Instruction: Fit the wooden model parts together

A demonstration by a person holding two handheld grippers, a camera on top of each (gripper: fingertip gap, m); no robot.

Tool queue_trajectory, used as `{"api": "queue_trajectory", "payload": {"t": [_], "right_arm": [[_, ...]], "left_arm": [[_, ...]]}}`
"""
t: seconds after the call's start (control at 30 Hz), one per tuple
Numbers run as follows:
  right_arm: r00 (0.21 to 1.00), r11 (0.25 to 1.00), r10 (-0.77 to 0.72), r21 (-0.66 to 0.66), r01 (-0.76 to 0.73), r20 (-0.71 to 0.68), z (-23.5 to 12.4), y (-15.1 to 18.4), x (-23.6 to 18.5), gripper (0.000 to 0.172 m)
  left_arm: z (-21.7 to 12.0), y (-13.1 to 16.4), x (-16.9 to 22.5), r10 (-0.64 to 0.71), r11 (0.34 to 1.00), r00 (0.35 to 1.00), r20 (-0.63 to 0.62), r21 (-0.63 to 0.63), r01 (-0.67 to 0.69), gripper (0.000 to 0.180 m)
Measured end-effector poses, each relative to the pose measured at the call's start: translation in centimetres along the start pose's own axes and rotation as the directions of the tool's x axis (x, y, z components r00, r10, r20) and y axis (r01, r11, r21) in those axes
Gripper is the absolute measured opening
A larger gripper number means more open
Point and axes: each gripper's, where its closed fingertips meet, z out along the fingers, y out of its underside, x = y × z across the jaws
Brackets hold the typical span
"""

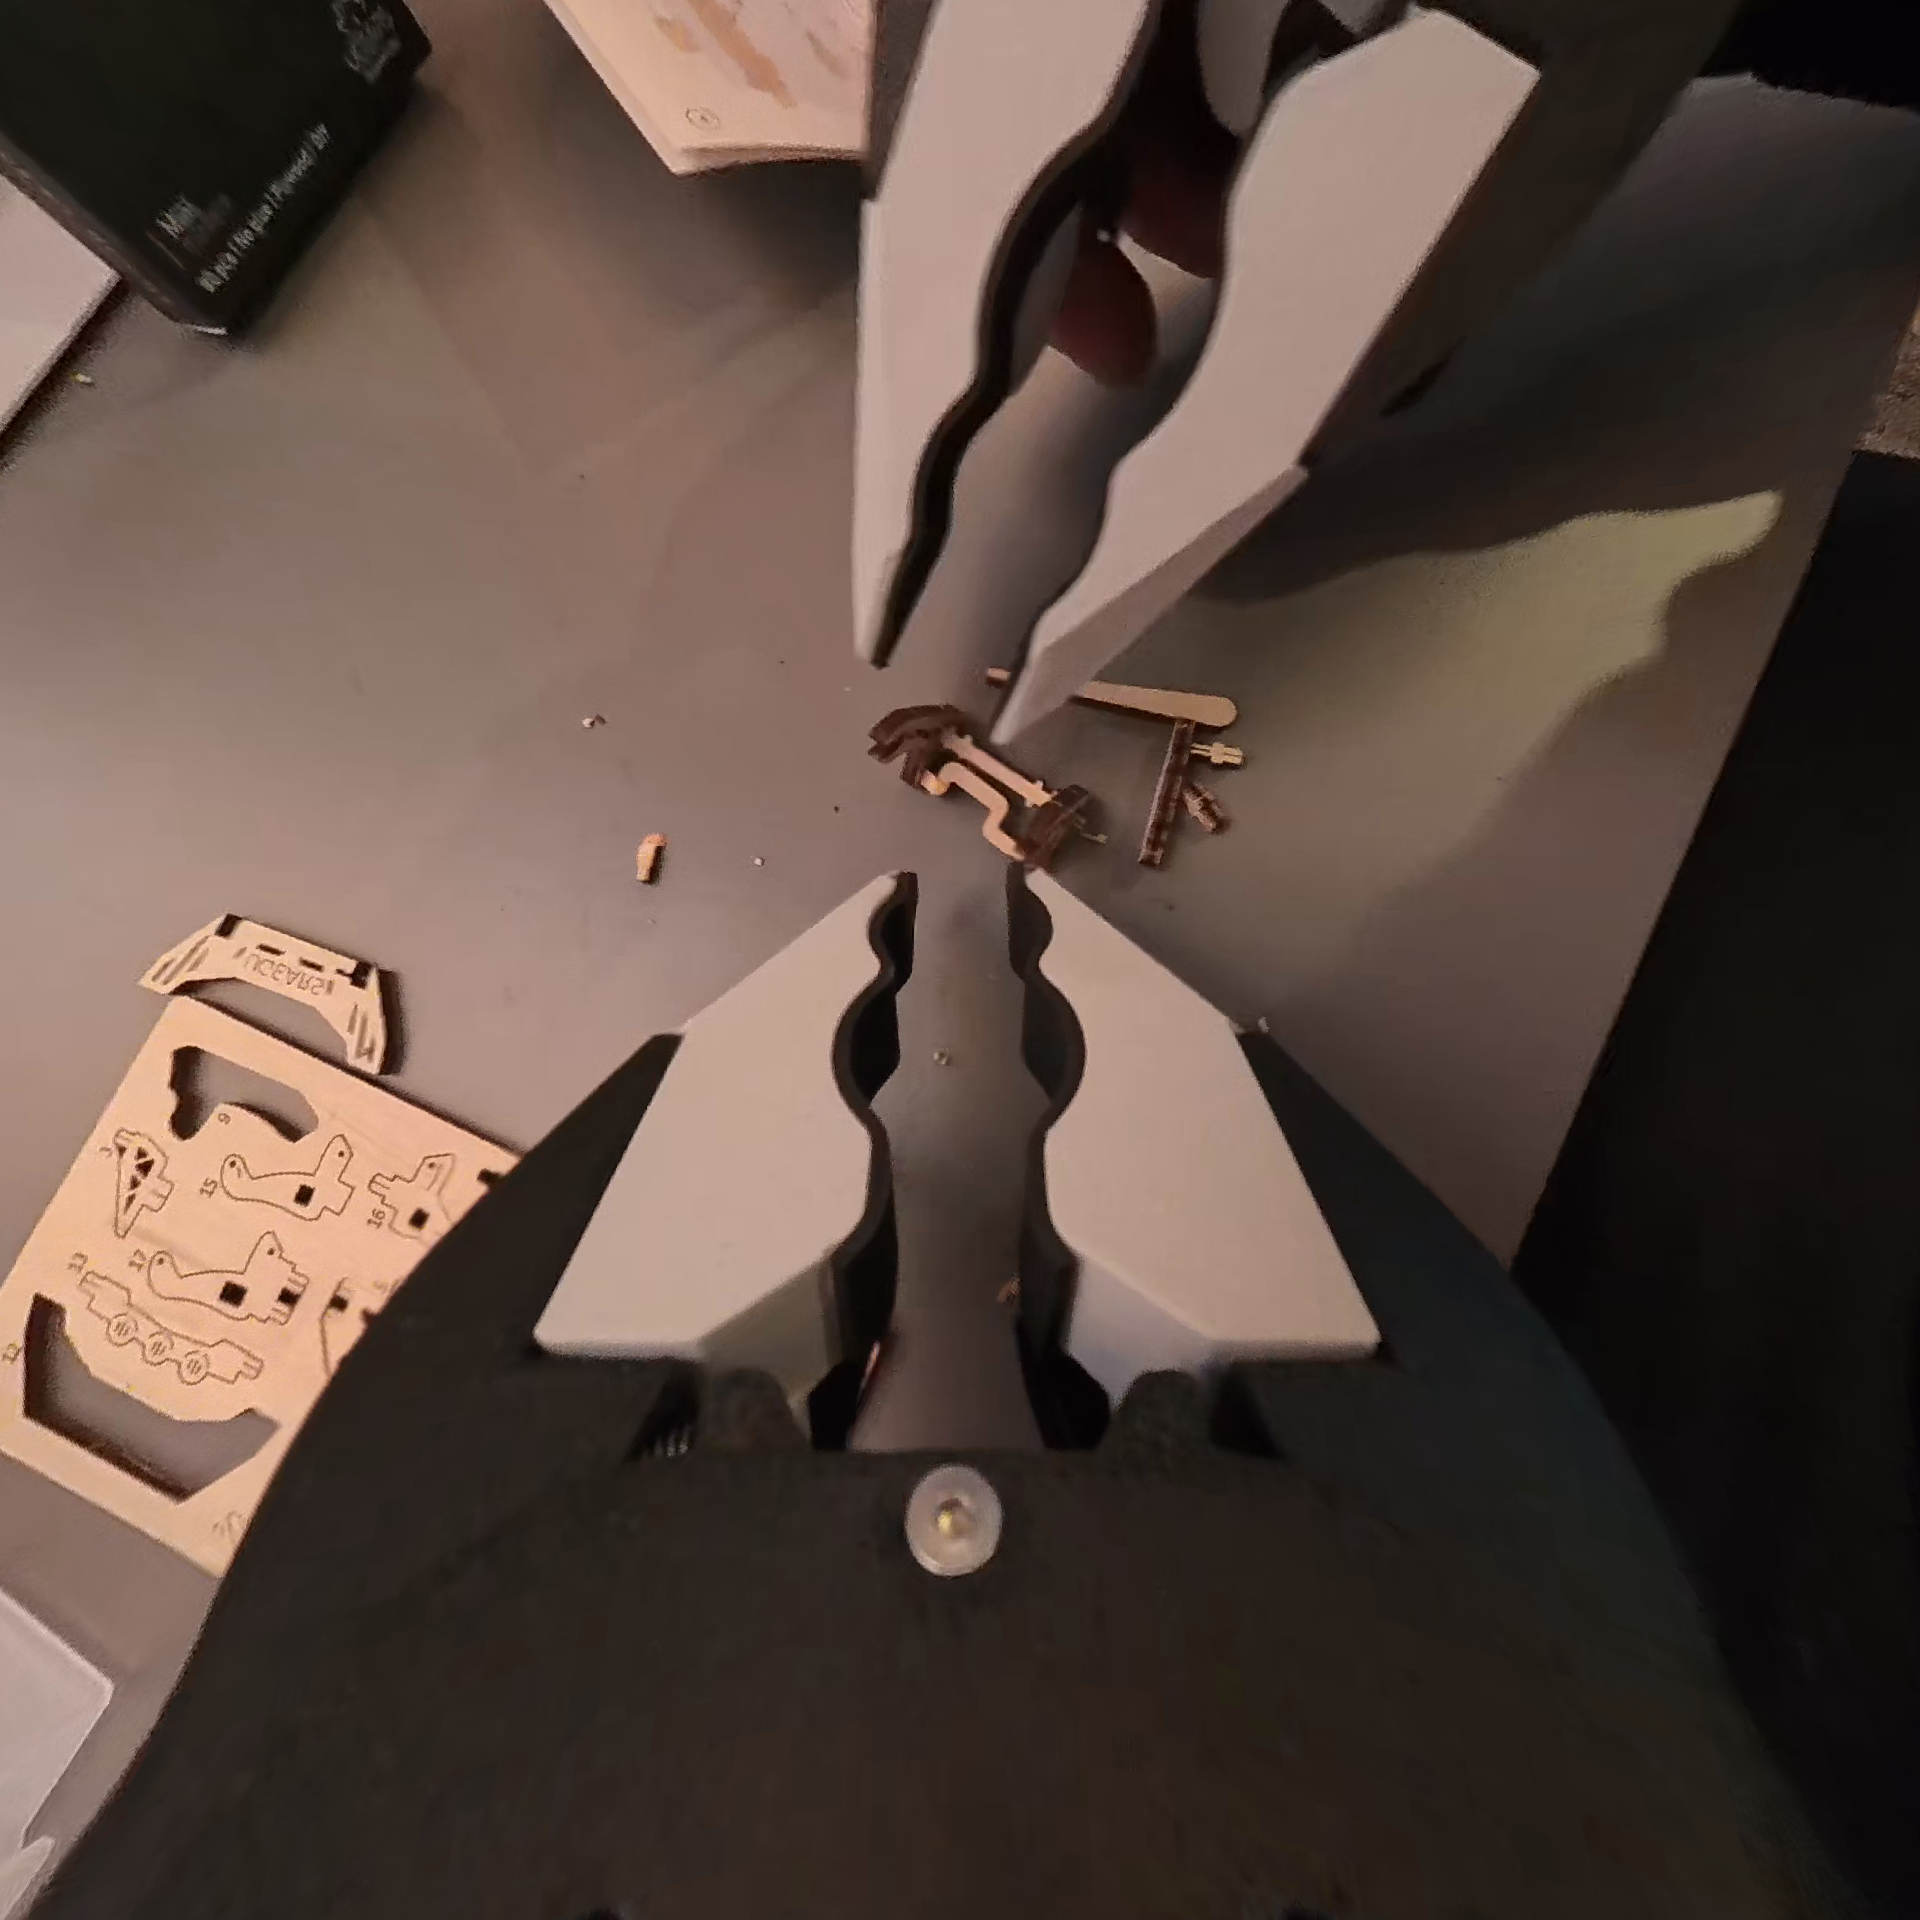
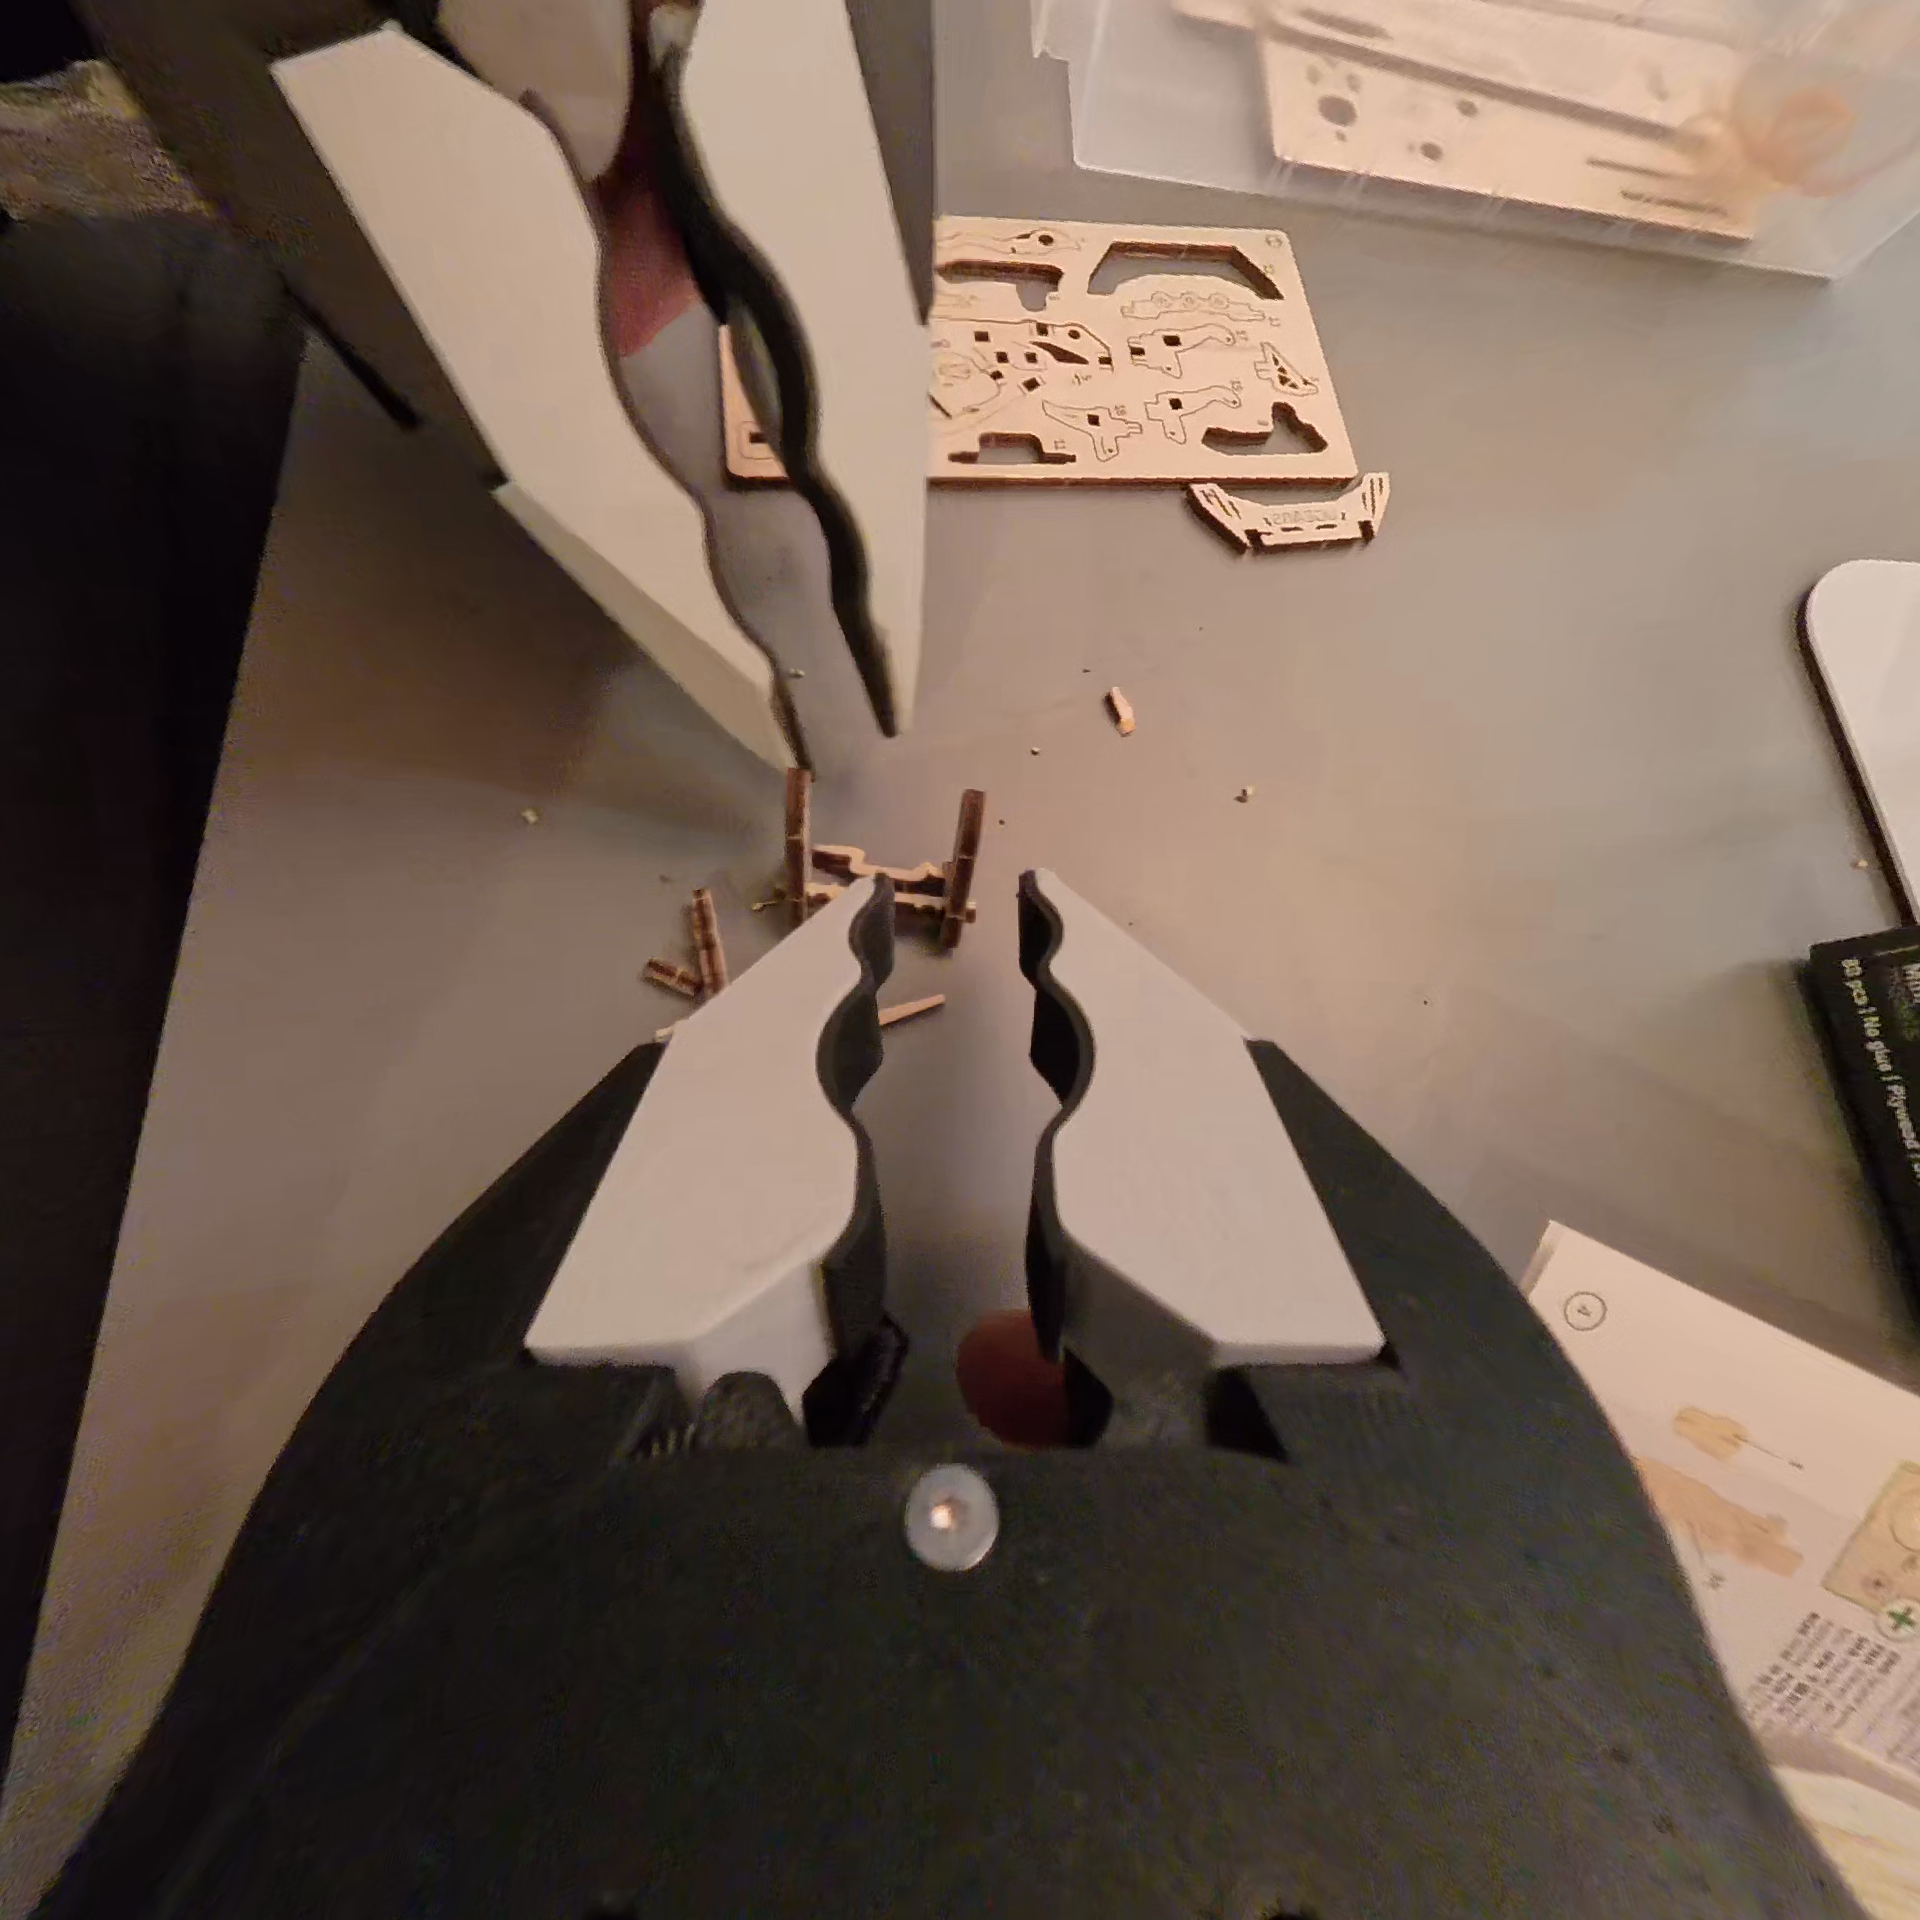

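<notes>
A small wooden assembly [image 1: 982, 779], two dark end plates joined by pale bars, lies on the grey table [image 1: 416, 623]. It also shows in the right wrist view [image 2: 914, 868]. My left gripper [image 1: 961, 883] is open and empty, with its tips just short of the assembly's near end. My right gripper [image 2: 954, 883] is open and empty, and its left finger [image 2: 831, 935] covers part of the assembly. Each gripper faces the other: the right gripper [image 1: 940, 694] comes in from the top of the left wrist view, and the left gripper [image 2: 842, 743] from the top of the right wrist view. Loose parts lie beside the assembly: a flat stick [image 1: 1153, 701] and a dark strip [image 1: 1169, 795].
A laser-cut wooden sheet [image 1: 208, 1247] [image 2: 1132, 353] and a loose curved part [image 1: 275, 987] [image 2: 1288, 514] lie to one side. A black box [image 1: 187, 156], a booklet [image 2: 1766, 1507] and a clear bag of sheets [image 2: 1507, 104] stand around. A wood chip [image 1: 649, 860] lies nearby. The table edge [image 1: 1662, 1039] is close.
</notes>
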Motion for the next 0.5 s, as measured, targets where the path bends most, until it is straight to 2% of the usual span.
{"api": "queue_trajectory", "payload": {"t": [0.03,0.23,0.5], "right_arm": [[1.0,1.0,0.004,-0.003,-0.004,0.002,0.2,0.1,0.1,0.022],[1.0,1.0,0.009,-0.005,-0.009,0.019,1.0,0.4,-0.2,0.025],[0.998,0.999,0.046,0.016,-0.046,0.032,1.4,0.3,-0.2,0.023]], "left_arm": [[0.2,0.1,0.0,0.012,1.0,1.0,0.001,-0.006,-0.012,0.016],[0.7,-0.3,-0.9,0.0,0.999,1.0,0.022,0.04,-0.001,0.01],[2.0,0.1,-0.8,0.028,0.999,1.0,0.012,0.02,-0.028,0.008]]}}
